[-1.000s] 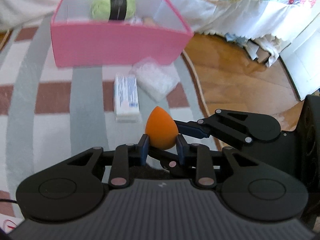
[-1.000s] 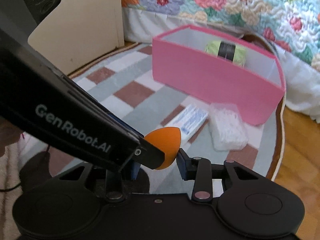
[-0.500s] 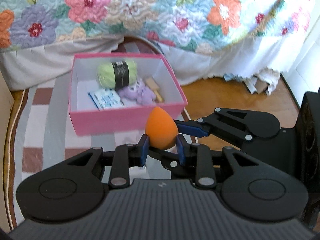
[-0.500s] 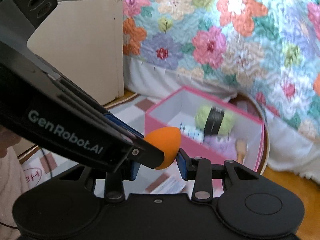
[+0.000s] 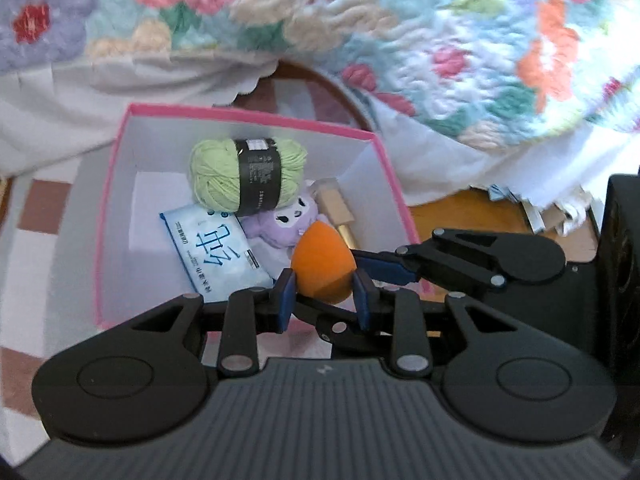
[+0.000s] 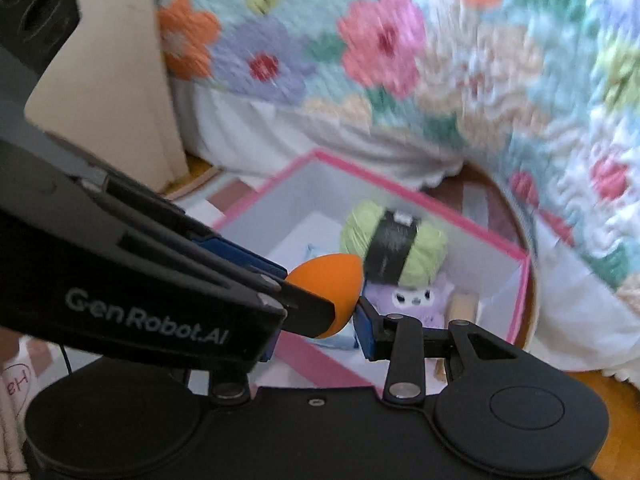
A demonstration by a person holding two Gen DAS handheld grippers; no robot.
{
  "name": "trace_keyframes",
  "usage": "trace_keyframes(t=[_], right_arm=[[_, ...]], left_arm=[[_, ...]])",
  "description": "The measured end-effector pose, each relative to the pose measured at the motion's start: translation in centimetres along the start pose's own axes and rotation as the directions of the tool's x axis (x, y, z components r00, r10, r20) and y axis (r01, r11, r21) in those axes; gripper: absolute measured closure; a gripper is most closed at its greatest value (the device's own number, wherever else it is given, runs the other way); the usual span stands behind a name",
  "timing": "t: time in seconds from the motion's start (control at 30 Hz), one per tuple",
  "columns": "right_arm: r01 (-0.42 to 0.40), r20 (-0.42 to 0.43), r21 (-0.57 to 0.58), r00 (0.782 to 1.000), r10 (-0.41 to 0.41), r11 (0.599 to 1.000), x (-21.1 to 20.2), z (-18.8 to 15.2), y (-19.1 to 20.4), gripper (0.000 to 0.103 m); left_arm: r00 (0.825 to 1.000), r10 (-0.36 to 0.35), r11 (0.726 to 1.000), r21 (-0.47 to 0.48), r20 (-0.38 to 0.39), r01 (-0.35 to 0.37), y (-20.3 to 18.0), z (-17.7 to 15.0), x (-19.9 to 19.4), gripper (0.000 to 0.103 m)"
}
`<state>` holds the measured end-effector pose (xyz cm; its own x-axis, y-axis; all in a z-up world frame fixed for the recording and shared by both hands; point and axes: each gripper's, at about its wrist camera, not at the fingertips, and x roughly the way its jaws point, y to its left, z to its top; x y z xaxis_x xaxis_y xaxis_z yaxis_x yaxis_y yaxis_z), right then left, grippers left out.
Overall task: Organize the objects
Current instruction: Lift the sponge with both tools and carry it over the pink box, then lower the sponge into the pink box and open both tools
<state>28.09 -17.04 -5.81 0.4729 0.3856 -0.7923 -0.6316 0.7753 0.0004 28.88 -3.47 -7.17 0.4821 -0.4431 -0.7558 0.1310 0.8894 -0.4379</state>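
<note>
An orange egg-shaped sponge [image 5: 323,265] is clamped between the blue pads of my left gripper [image 5: 324,294], held over the near right part of the pink box [image 5: 108,184]. My right gripper [image 6: 316,320] also closes on the same sponge [image 6: 326,286] from the side; its fingers [image 5: 384,270] show at the right in the left wrist view. In the box lie a green yarn ball [image 5: 248,176], a blue wipes pack [image 5: 216,254], a purple plush toy [image 5: 284,224] and a gold tube [image 5: 338,210].
The pink box [image 6: 516,296] stands on a checked rug [image 5: 36,216] beside a bed with a flowered quilt [image 5: 360,28]. A beige board [image 6: 108,92] leans at the left. Wooden floor [image 5: 468,212] lies to the right.
Both grippers have carried the sponge up from the rug and forward over the pink box. The box now appears closer, with its contents seen from above.
</note>
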Motion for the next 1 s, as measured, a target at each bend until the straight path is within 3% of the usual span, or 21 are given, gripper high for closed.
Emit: trace_keyframes(t=[0.27,0.43,0.5,0.53,0.6,0.7,0.8,1.0], right_arm=[[-0.03,-0.128,0.053,0.991,0.037,0.998,7.8,0.1,-3.8,0.059],[-0.055,-0.204,0.125,0.976,0.08,0.991,11.5,-0.4,-5.9,0.057],[-0.055,-0.216,0.13,0.973,0.082,0.99,12.2,-0.6,-6.2,0.057],[-0.057,-0.221,0.13,0.972,0.085,0.99,12.4,-0.7,-6.3,0.056],[-0.052,-0.197,0.138,0.977,0.079,0.989,12.1,-0.9,-6.5,0.051],[-0.068,-0.158,0.159,0.983,0.093,0.985,11.1,-1.2,-6.8,0.047],[-0.027,-0.12,0.167,0.992,0.048,0.986,9.3,-1.7,-6.7,0.046],[-0.06,-0.037,0.263,0.997,0.072,0.963,4.9,-2.4,-7.0,0.046]], left_arm=[[0.998,0.026,0.992,-0.125,-0.064,-0.034,2.9,1.3,7.3,0.074],[0.996,0.027,0.983,-0.179,-0.087,-0.042,3.9,1.2,10.0,0.074],[0.995,0.051,0.978,-0.197,-0.09,-0.068,4.1,1.1,10.4,0.071],[0.994,0.07,0.977,-0.196,-0.089,-0.086,4.1,1.1,10.4,0.063],[0.991,0.099,0.978,-0.177,-0.085,-0.113,4.0,1.0,10.1,0.054],[0.993,0.115,0.981,-0.151,-0.033,-0.118,3.6,0.8,8.6,0.053],[0.994,0.1,0.987,-0.133,0.042,-0.094,3.4,0.2,6.4,0.053],[0.988,0.15,0.988,-0.043,0.045,-0.149,2.2,-0.9,2.6,0.053]])
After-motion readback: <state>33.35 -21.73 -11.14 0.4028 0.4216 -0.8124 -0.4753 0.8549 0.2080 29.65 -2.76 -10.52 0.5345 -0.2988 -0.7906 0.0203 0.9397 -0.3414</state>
